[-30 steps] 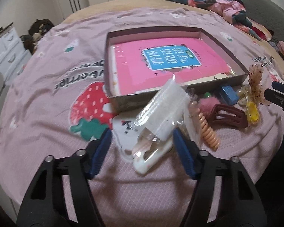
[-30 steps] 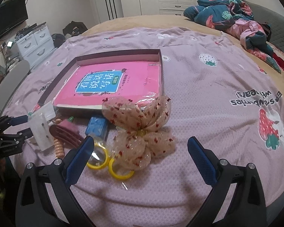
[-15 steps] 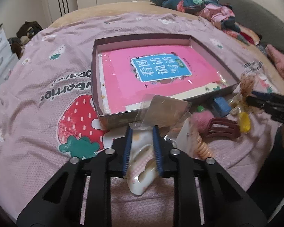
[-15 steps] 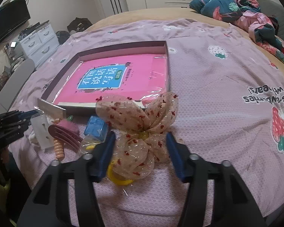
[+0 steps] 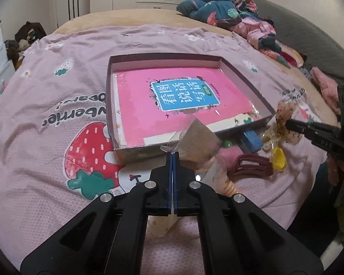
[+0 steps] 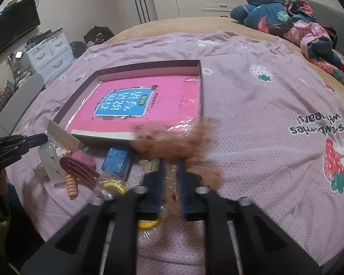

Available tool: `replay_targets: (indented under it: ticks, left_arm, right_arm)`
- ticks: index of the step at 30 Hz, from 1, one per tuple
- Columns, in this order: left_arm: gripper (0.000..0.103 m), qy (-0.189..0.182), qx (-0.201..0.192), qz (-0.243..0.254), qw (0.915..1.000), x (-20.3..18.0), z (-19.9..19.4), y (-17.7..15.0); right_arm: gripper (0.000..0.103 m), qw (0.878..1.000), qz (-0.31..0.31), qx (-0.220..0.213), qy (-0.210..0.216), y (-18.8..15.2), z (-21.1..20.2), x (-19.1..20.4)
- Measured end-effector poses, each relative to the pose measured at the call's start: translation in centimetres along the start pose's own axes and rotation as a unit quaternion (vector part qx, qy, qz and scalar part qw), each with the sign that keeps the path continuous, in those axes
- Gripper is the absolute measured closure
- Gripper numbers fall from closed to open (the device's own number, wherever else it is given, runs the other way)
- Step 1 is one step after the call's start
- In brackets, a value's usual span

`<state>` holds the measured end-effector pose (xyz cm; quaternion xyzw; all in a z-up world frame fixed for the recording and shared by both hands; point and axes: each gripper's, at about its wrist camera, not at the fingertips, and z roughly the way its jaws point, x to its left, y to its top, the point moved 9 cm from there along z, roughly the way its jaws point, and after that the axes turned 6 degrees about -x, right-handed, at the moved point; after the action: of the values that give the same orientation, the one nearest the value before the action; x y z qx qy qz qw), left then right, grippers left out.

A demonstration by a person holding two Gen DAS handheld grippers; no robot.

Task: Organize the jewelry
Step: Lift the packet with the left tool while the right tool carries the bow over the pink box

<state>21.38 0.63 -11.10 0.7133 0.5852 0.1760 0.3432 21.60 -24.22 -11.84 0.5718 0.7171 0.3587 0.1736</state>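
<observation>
My left gripper (image 5: pixel 172 154) is shut on the edge of a clear plastic packet (image 5: pixel 200 145) that holds a cream hair clip, lifted near the front wall of the shallow box (image 5: pixel 135 153). The box holds a pink book (image 5: pixel 172 105). My right gripper (image 6: pixel 171 163) is shut on the beige speckled bow (image 6: pixel 174 142) in its clear wrap, just in front of the box's near corner; the bow is blurred. On the bedspread lie a maroon claw clip (image 5: pixel 252 167), an orange spiral hair tie (image 6: pixel 71 184), a blue block (image 6: pixel 117 161) and yellow rings (image 6: pixel 113 186).
The items lie on a pink strawberry-print bedspread (image 5: pixel 57 137) near the bed's front edge. Bundled quilts (image 6: pixel 286 16) lie at the far right. White drawers (image 6: pixel 50 55) and a TV (image 6: pixel 11 32) stand at the left.
Both grippers have closed: the left from a loose grip around the packet to fully shut on its edge, lifting it; the right onto the bow, which now moves and blurs.
</observation>
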Motion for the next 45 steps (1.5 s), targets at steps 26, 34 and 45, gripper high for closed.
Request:
replay_targets:
  ticks: [26,34,45]
  left_arm:
    - [0.098,-0.044,0.007,0.000,0.9990,-1.1,0.8,2.5]
    - [0.100,-0.055,-0.047,0.030,0.9969,-3.7,-2.9,7.3]
    - [0.100,0.005,-0.089,0.028,0.9956,-1.7,-3.4,13.3]
  right_arm:
    - [0.101,0.999,-0.006,-0.033,-0.002,2.6,-1.8,-0.4]
    - [0.101,0.997,-0.009,-0.075,0.008,6.1,-4.3,0.2]
    - [0.101,0.993,-0.015,-0.115,0.009,12.0,-4.8,0.6]
